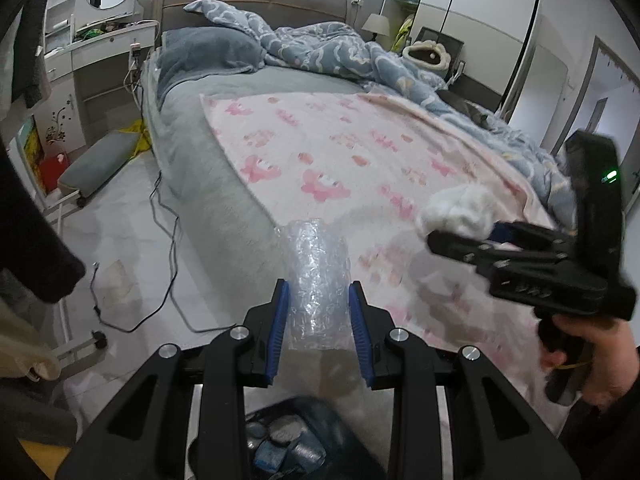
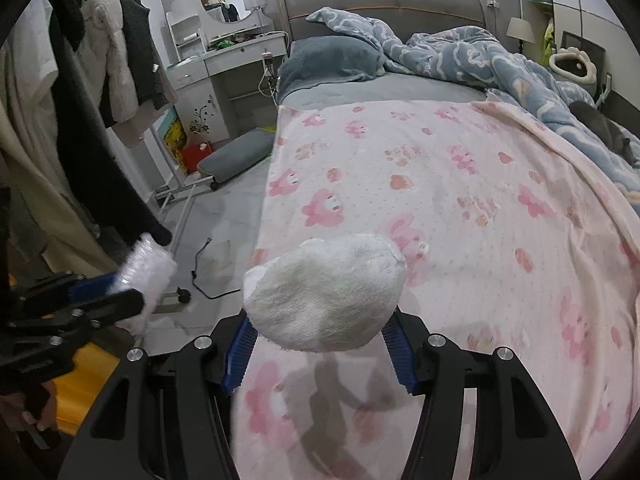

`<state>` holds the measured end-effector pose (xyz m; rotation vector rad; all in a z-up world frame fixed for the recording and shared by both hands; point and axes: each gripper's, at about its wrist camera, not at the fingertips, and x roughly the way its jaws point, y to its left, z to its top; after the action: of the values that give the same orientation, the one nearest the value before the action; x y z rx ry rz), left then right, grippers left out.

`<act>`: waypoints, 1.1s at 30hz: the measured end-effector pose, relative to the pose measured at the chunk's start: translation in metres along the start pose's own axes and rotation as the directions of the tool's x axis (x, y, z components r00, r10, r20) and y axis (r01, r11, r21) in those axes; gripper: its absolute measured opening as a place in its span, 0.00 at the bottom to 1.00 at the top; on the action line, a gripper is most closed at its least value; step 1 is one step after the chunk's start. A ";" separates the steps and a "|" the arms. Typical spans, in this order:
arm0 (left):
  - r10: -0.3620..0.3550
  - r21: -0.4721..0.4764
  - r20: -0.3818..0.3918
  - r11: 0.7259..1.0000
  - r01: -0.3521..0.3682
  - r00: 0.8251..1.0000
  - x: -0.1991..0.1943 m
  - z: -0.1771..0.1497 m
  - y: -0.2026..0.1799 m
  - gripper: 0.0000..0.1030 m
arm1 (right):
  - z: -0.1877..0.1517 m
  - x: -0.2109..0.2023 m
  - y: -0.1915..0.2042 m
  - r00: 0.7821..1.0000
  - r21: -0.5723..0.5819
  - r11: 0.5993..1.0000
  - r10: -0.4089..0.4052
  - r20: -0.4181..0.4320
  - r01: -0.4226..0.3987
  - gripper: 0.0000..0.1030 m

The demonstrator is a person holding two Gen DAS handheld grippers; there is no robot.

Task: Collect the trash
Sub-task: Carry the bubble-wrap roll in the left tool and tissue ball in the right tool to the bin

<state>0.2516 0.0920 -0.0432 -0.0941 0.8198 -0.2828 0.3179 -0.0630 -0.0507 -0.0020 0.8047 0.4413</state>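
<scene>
My left gripper [image 1: 318,300] is shut on a roll of clear bubble wrap [image 1: 316,276] and holds it in the air by the bed's near left edge; the wrap also shows in the right wrist view [image 2: 148,272]. My right gripper [image 2: 318,336] is shut on a crumpled white tissue wad [image 2: 328,292] and holds it above the pink blanket [image 2: 460,200]. In the left wrist view the right gripper [image 1: 464,232] is at the right with the tissue wad [image 1: 456,208] at its tips. A dark bin with trash [image 1: 288,440] lies below the left gripper.
The bed carries a grey pillow [image 1: 208,52] and a rumpled blue duvet [image 1: 340,48]. A black cable [image 1: 168,248] runs over the floor at the left. A grey stool [image 1: 100,164], a dressing table [image 2: 224,60] and hanging clothes [image 2: 80,100] stand at the left.
</scene>
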 end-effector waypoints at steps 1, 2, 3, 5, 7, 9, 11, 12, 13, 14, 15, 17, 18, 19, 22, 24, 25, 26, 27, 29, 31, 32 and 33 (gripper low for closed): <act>0.008 -0.002 -0.009 1.000 -0.008 1.000 0.000 -0.005 0.002 0.32 | -0.002 -0.002 0.002 1.000 0.001 1.000 0.003 0.000 -0.003 0.58; 0.018 -0.006 -0.021 1.000 -0.018 1.000 0.000 -0.011 0.005 0.32 | -0.006 -0.006 0.007 1.000 0.002 1.000 0.011 -0.001 -0.011 0.58; 0.028 -0.013 -0.036 1.000 -0.028 0.999 0.002 -0.017 0.008 0.32 | -0.008 -0.010 0.010 1.000 0.001 1.000 0.017 -0.001 -0.017 0.58; 0.047 -0.025 -0.061 0.999 -0.049 0.997 0.005 -0.028 0.015 0.32 | -0.015 -0.018 0.020 1.000 -0.005 1.000 0.025 0.001 -0.025 0.58; 0.064 -0.042 -0.090 0.997 -0.068 0.994 0.010 -0.043 0.021 0.32 | -0.021 -0.025 0.028 0.999 -0.010 0.999 0.032 0.002 -0.032 0.58; 0.080 -0.069 -0.134 0.994 -0.090 0.988 0.016 -0.060 0.029 0.32 | -0.028 -0.032 0.035 0.999 -0.012 0.999 0.038 0.002 -0.038 0.58; 0.089 -0.088 -0.174 0.991 -0.105 0.981 0.021 -0.079 0.033 0.32 | -0.036 -0.039 0.044 0.999 -0.014 0.999 0.047 -0.003 -0.047 0.58; 0.093 -0.092 -0.189 0.989 -0.112 0.978 0.023 -0.086 0.035 0.32 | -0.040 -0.042 0.047 0.999 -0.016 0.999 0.051 -0.004 -0.051 0.58; 0.097 -0.097 -0.214 0.988 -0.120 0.972 0.026 -0.098 0.035 0.32 | -0.044 -0.045 0.051 0.998 -0.018 0.998 0.057 -0.006 -0.057 0.58; 0.099 -0.099 -0.228 0.987 -0.124 0.969 0.028 -0.105 0.035 0.32 | -0.049 -0.049 0.057 0.998 -0.023 0.998 0.062 -0.009 -0.063 0.58; 0.101 -0.102 -0.242 0.986 -0.128 0.965 0.031 -0.112 0.036 0.32 | -0.052 -0.052 0.060 0.998 -0.028 0.997 0.066 -0.011 -0.066 0.58; 0.102 -0.107 -0.280 0.985 -0.137 0.955 0.035 -0.130 0.037 0.32 | -0.060 -0.057 0.071 0.997 -0.048 0.996 0.071 -0.018 -0.072 0.58; 0.103 -0.107 -0.296 0.984 -0.140 0.950 0.037 -0.137 0.036 0.32 | -0.063 -0.059 0.075 0.997 -0.055 0.996 0.072 -0.021 -0.073 0.58; 0.104 -0.108 -0.314 0.984 -0.144 0.944 0.039 -0.144 0.038 0.32 | -0.066 -0.060 0.079 0.997 -0.061 0.995 0.074 -0.025 -0.076 0.58; 0.105 -0.123 -0.357 0.980 -0.158 0.928 0.044 -0.164 0.042 0.32 | -0.075 -0.063 0.089 0.996 -0.071 0.994 0.083 -0.039 -0.085 0.58; 0.102 -0.136 -0.383 0.977 -0.165 0.918 0.047 -0.174 0.047 0.32 | -0.079 -0.062 0.095 0.995 -0.081 0.992 0.088 -0.051 -0.091 0.58; 0.100 -0.141 -0.395 0.976 -0.167 0.913 0.048 -0.178 0.049 0.32 | -0.081 -0.061 0.098 0.994 -0.087 0.992 0.089 -0.056 -0.094 0.58; 0.096 -0.145 -0.404 0.975 -0.168 0.910 0.049 -0.181 0.050 0.32 | -0.082 -0.060 0.102 0.994 -0.094 0.991 0.092 -0.062 -0.098 0.58; 0.092 -0.150 -0.418 0.974 -0.169 0.904 0.051 -0.185 0.053 0.32 | -0.083 -0.058 0.105 0.993 -0.098 0.990 0.094 -0.066 -0.101 0.58; 0.082 -0.161 -0.442 0.972 -0.169 0.893 0.055 -0.191 0.056 0.32 | -0.084 -0.053 0.110 0.992 -0.105 0.989 0.098 -0.078 -0.106 0.58; 0.067 -0.174 -0.464 0.971 -0.166 0.883 0.058 -0.198 0.060 0.33 | -0.085 -0.047 0.113 0.991 -0.110 0.988 0.097 -0.089 -0.106 0.58; 0.066 -0.174 -0.470 0.971 -0.166 0.880 0.058 -0.199 0.061 0.34 | -0.085 -0.043 0.115 0.990 -0.112 0.988 0.097 -0.098 -0.108 0.58; 0.066 -0.175 -0.476 0.970 -0.168 0.877 0.059 -0.201 0.062 0.35 | -0.086 -0.041 0.118 0.990 -0.114 0.988 0.098 -0.102 -0.109 0.58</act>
<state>0.1552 0.1399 -0.2336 -0.1793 1.3344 -0.0986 0.1882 0.0141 -0.0629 -0.0932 0.8751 0.5908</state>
